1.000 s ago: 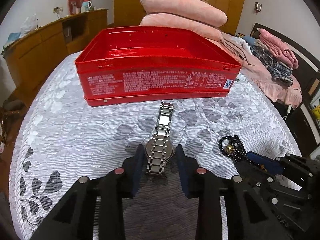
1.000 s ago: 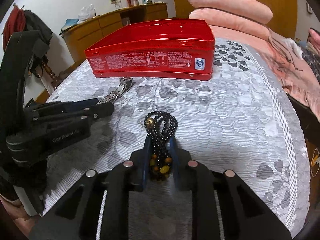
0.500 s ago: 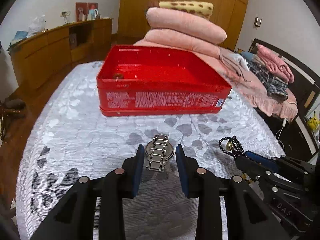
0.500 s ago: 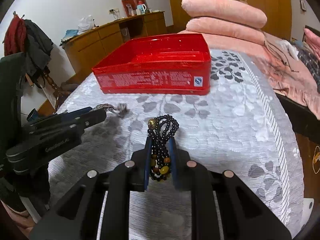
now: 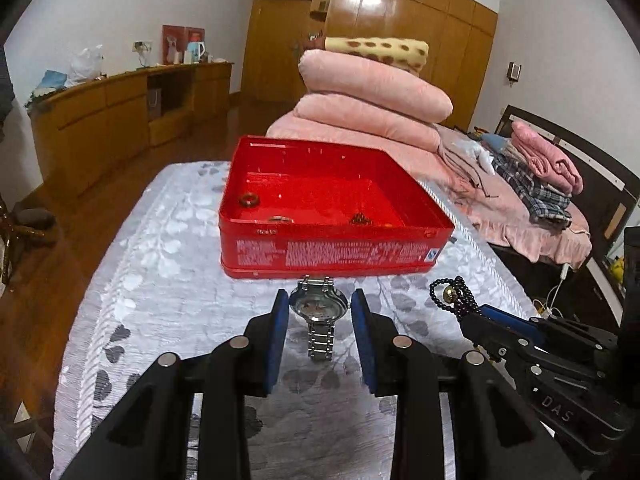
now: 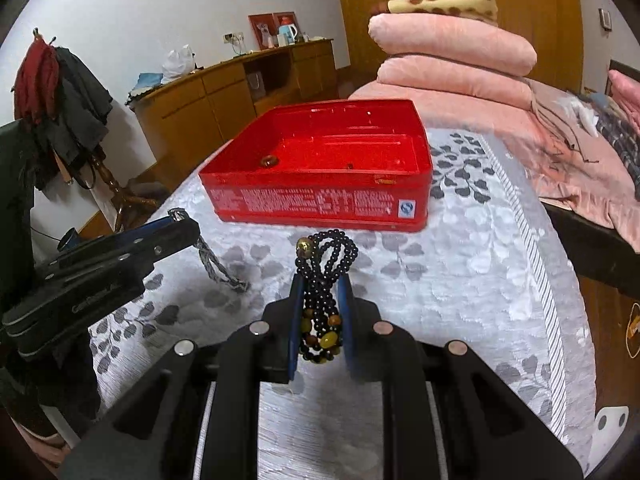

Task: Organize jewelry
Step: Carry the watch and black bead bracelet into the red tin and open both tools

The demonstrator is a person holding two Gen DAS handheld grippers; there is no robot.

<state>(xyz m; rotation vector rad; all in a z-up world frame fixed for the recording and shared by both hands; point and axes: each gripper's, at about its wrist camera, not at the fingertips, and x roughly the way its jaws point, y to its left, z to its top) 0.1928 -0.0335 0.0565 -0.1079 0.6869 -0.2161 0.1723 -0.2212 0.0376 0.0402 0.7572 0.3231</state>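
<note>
A red tin box (image 5: 332,248) stands open on the table, also in the right wrist view (image 6: 320,204). Rings and small pieces lie inside it (image 5: 249,200). My left gripper (image 5: 319,304) is shut on a silver watch (image 5: 319,307) and holds it above the cloth, its band hanging down (image 6: 218,268). My right gripper (image 6: 321,292) is shut on a black bead bracelet (image 6: 324,280) with amber beads, lifted off the table; it also shows in the left wrist view (image 5: 452,298).
The table carries a grey leaf-patterned cloth (image 5: 160,264). Stacked pink bedding (image 5: 372,100) lies behind the box, a bed with clothes (image 5: 536,184) to the right, and a wooden sideboard (image 5: 120,116) to the left.
Both grippers have risen off the table with the watch and the bracelet. The watch now hangs face toward the camera. The box interior has come into view.
</note>
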